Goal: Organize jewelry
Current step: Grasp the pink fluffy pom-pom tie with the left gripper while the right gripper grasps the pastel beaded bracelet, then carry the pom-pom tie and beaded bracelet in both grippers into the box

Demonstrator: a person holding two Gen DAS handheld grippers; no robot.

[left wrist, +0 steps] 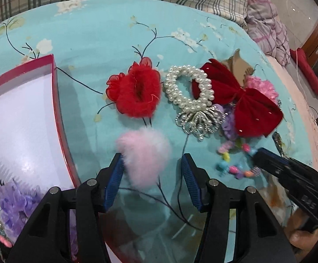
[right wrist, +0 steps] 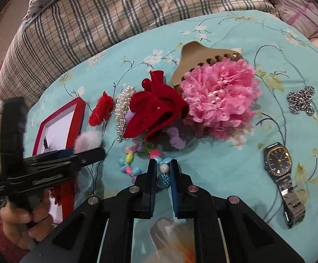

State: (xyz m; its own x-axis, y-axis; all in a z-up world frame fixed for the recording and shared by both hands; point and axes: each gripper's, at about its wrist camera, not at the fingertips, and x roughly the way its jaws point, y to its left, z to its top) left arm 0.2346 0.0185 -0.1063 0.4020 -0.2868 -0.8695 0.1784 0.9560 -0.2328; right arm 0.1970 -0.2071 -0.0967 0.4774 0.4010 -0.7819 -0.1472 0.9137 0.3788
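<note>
My left gripper (left wrist: 152, 164) is open around a pink fluffy pompom (left wrist: 144, 156) on the turquoise bedspread; the pompom touches the left pad. My right gripper (right wrist: 163, 167) is shut on the colourful bead bracelet (right wrist: 134, 164), with a white and a blue bead between its pads. The bracelet also shows in the left wrist view (left wrist: 235, 164), beside the right gripper (left wrist: 259, 153). A red-rimmed box (left wrist: 56, 100) with a white floor lies at the left; purple and green pieces sit in its near corner.
On the spread lie a red fluffy scrunchie (left wrist: 134, 92), a pearl bracelet (left wrist: 187, 87), a red velvet bow (right wrist: 156, 109), a pink lace flower (right wrist: 220, 96), a tan claw clip (right wrist: 194, 54), a sparkly brooch (right wrist: 301, 103) and a wristwatch (right wrist: 279, 171). Plaid pillows lie behind.
</note>
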